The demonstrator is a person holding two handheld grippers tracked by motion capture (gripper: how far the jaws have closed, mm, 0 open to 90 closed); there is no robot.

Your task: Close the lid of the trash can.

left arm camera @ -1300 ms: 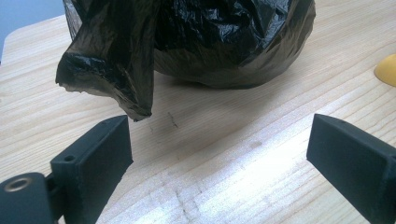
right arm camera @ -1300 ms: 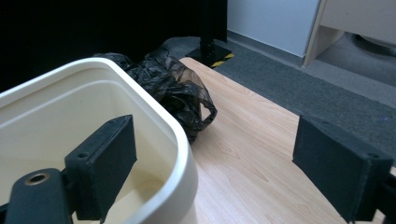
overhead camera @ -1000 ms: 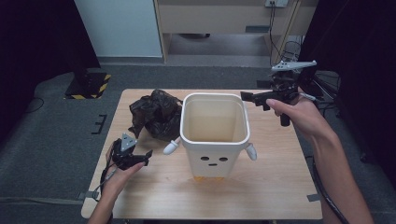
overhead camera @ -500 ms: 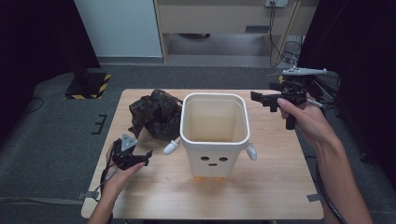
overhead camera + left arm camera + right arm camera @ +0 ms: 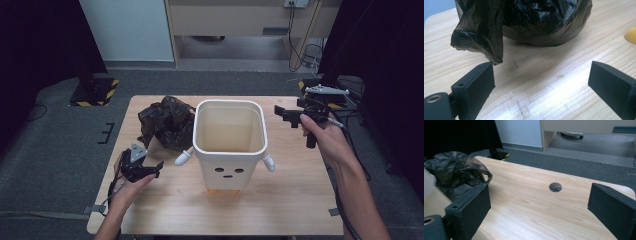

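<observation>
A white bin (image 5: 228, 145) with a face, small arms and an orange foot stands upright mid-table, and its inside looks bare. Behind and left of it lies a crumpled black plastic bag (image 5: 167, 122). My left gripper (image 5: 154, 169) rests low on the table in front of the bag, open and holding nothing. In the left gripper view the bag (image 5: 524, 20) lies just beyond the open gripper (image 5: 541, 82), with a torn flap hanging near the left jaw. My right gripper (image 5: 281, 112) is raised to the right of the bin's rim, open and pointing left. The right gripper view shows the bag (image 5: 454, 172) past the open gripper (image 5: 539, 205).
The wooden table (image 5: 300, 200) has a small round hole (image 5: 555, 187) in its top. The bin's orange foot (image 5: 631, 35) shows at the edge of the left gripper view. Grey carpet, a cabinet and cables (image 5: 310, 55) lie beyond the far edge.
My right gripper has dropped lower and drifted slightly right, away from the bin's rim. The left gripper, the bag and the bin have stayed put.
</observation>
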